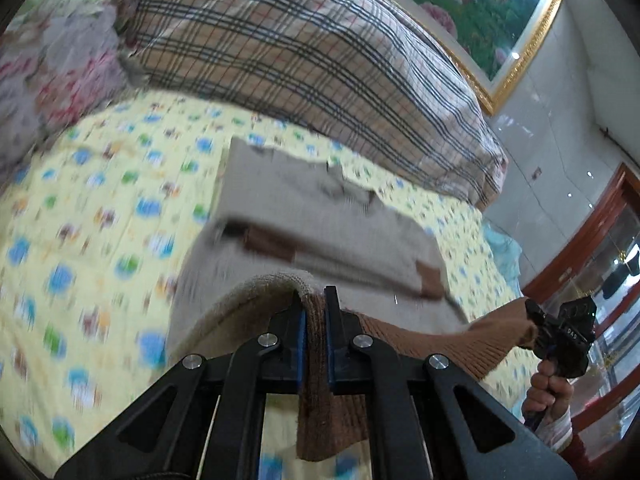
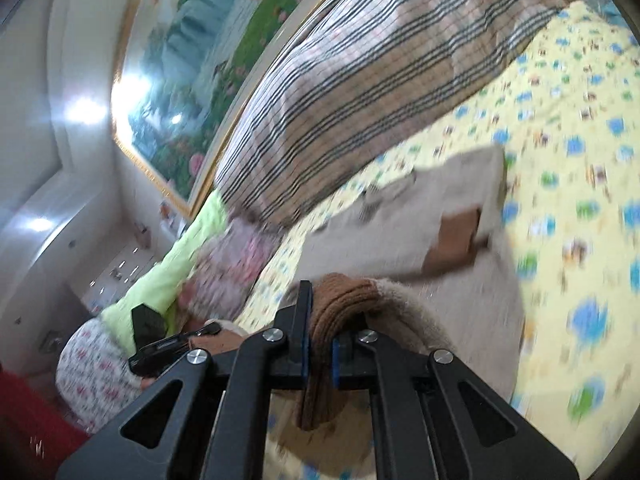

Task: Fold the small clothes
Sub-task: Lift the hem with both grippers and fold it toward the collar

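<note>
Fold step: left tongs (image 1: 316, 316) and right tongs (image 2: 320, 312) each pinch the beige knitted sweater's (image 1: 320, 216) brown ribbed hem. Next: carry hem to far edge.

We can read just one marking: small white letters, seemingly "DAS", on the black body of the right gripper (image 1: 530, 320) at about three o'clock in the left wrist view.

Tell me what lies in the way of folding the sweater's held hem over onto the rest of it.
Nothing visible. Both hand-held grippers, left and right, are shut on the brown hem of the sweater. Its beige body ahead lies bare on the yellow sheet. The plaid quilt sits beyond the far edge, not on it.
</note>
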`<state>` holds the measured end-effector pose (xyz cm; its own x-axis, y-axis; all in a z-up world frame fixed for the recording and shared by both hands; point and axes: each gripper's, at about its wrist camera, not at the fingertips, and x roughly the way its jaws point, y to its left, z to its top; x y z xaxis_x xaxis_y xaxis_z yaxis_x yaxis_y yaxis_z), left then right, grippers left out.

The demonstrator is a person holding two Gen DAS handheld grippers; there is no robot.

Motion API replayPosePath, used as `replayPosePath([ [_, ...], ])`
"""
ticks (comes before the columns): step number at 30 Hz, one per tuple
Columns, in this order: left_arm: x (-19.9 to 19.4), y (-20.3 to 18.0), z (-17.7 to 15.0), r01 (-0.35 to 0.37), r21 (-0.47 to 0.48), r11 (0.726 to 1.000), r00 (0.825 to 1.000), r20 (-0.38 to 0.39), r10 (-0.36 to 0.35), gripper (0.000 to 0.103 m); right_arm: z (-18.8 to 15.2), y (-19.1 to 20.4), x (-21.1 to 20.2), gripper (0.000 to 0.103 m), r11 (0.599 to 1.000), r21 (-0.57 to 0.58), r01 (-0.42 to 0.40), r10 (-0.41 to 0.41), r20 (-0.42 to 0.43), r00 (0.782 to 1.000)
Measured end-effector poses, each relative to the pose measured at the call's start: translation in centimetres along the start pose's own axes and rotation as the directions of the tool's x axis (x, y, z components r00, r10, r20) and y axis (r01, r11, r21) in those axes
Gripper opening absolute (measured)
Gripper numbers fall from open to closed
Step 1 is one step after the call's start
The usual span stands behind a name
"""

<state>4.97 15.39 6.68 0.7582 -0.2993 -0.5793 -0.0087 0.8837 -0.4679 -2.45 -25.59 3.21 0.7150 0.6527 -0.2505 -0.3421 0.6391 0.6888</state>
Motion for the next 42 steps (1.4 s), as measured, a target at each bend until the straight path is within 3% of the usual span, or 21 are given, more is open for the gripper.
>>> replayPosePath([
  [6, 5.5, 0.5, 5.1, -0.02, -0.023, 1.0, 0.999, 0.024, 0.021, 0.006, 5.0, -2.3, 4.1, 0.008, 0.994, -0.012, 0.109, -0.108, 0.021, 0.994],
  [15, 14.6, 2.7, 10.8, -0.11, -0.06, 0.992, 0.994, 0.003, 0.11, 0.006, 11.8, -6.5, 11.0, 0.008, 0.99, 0.003, 0.142, -0.142, 0.02, 0.99],
  [19, 18.7, 4.9, 12.2, -0.144, -0.107, 0.984, 0.99, -0.026, 0.142, 0.006, 12.9, -9.5, 14.2, 0.008, 0.98, 0.025, 0.197, -0.196, -0.017, 0.98],
  [24, 22.2, 6.0, 13.1, -0.191, -0.092, 0.977, 0.981, -0.036, 0.189, 0.006, 13.3, -13.3, 17.6, 0.008, 0.962, 0.062, 0.267, -0.262, -0.082, 0.962],
  [30, 23.8, 6.1, 14.2, -0.211, -0.079, 0.974, 0.978, -0.015, 0.21, 0.006, 14.0, -14.5, 19.8, 0.009, 0.938, 0.03, 0.344, -0.339, -0.121, 0.933],
  [34, 25.0, 6.6, 14.6, -0.24, -0.086, 0.967, 0.97, -0.062, 0.235, 0.011, 14.4, -15.9, 21.0, 0.01, 0.917, 0.081, 0.39, -0.372, -0.173, 0.912],
  [36, 24.4, 6.7, 14.7, -0.208, -0.099, 0.973, 0.977, -0.071, 0.201, 0.012, 14.5, -16.1, 20.8, 0.011, 0.917, 0.114, 0.383, -0.359, -0.182, 0.915],
  [38, 23.0, 6.7, 14.8, -0.188, -0.103, 0.977, 0.981, -0.063, 0.182, 0.028, 14.6, -15.7, 19.8, 0.024, 0.919, 0.128, 0.372, -0.351, -0.164, 0.922],
  [39, 21.8, 6.7, 14.8, -0.219, -0.101, 0.971, 0.976, -0.037, 0.216, 0.055, 14.7, -15.4, 18.9, 0.044, 0.914, 0.135, 0.382, -0.364, -0.14, 0.921],
  [40, 20.7, 6.6, 14.7, -0.247, -0.102, 0.964, 0.969, -0.006, 0.247, 0.072, 14.7, -15.1, 18.1, 0.057, 0.909, 0.143, 0.391, -0.378, -0.113, 0.919],
  [42, 19.0, 6.4, 14.4, -0.232, -0.099, 0.968, 0.972, 0.022, 0.236, 0.071, 14.8, -14.2, 16.1, 0.058, 0.909, 0.156, 0.387, -0.384, -0.049, 0.922],
])
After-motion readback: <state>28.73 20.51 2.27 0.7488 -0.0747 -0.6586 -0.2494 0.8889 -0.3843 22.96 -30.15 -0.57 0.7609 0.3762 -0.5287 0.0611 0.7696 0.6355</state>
